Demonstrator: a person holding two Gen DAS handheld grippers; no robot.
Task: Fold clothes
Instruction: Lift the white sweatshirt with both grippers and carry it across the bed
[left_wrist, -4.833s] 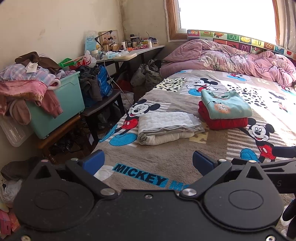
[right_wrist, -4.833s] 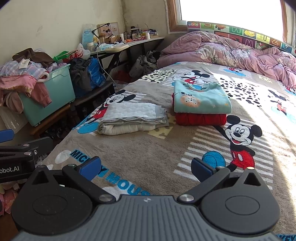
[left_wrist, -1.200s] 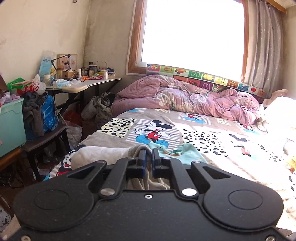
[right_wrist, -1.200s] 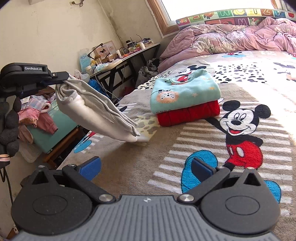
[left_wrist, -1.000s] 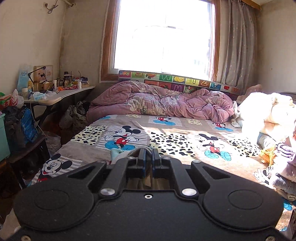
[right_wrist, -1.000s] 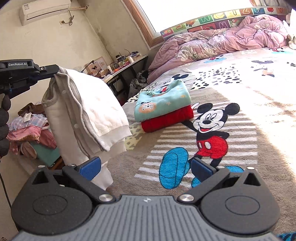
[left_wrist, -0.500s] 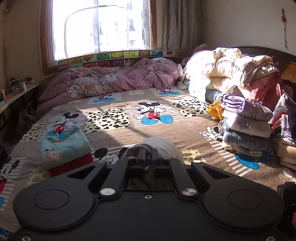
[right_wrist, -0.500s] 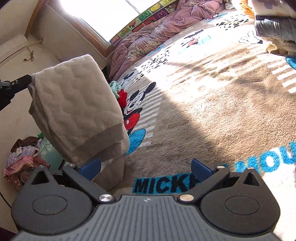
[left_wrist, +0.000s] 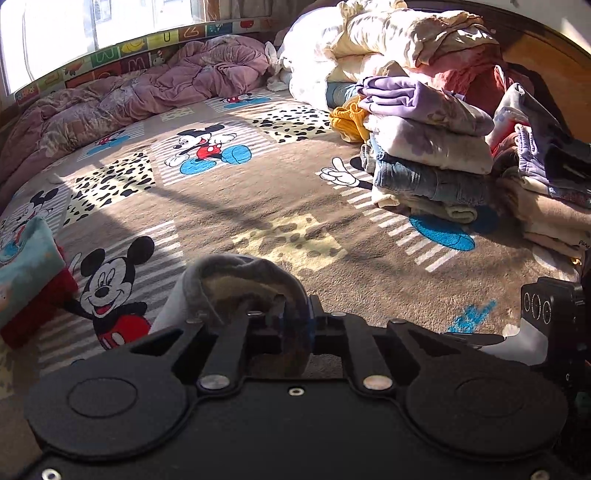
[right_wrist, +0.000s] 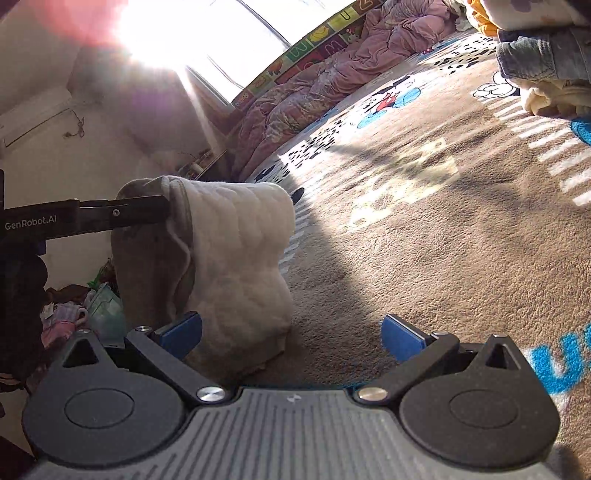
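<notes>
Home bedroom. A wide bed takes up most of the view, covered by a brown cartoon-mouse blanket (left_wrist: 280, 192), with a rumpled pink quilt (left_wrist: 147, 92) heaped along the window (right_wrist: 207, 40) side. Piles of folded clothes (left_wrist: 424, 147) stand at the bed's far end against a wooden headboard (left_wrist: 546, 70). Beside the bed, a cluttered desk (right_wrist: 201, 162) along the wall and a green bin (right_wrist: 105, 310) stuffed with clothes. An air conditioner (right_wrist: 33, 114) is mounted high on the wall.
</notes>
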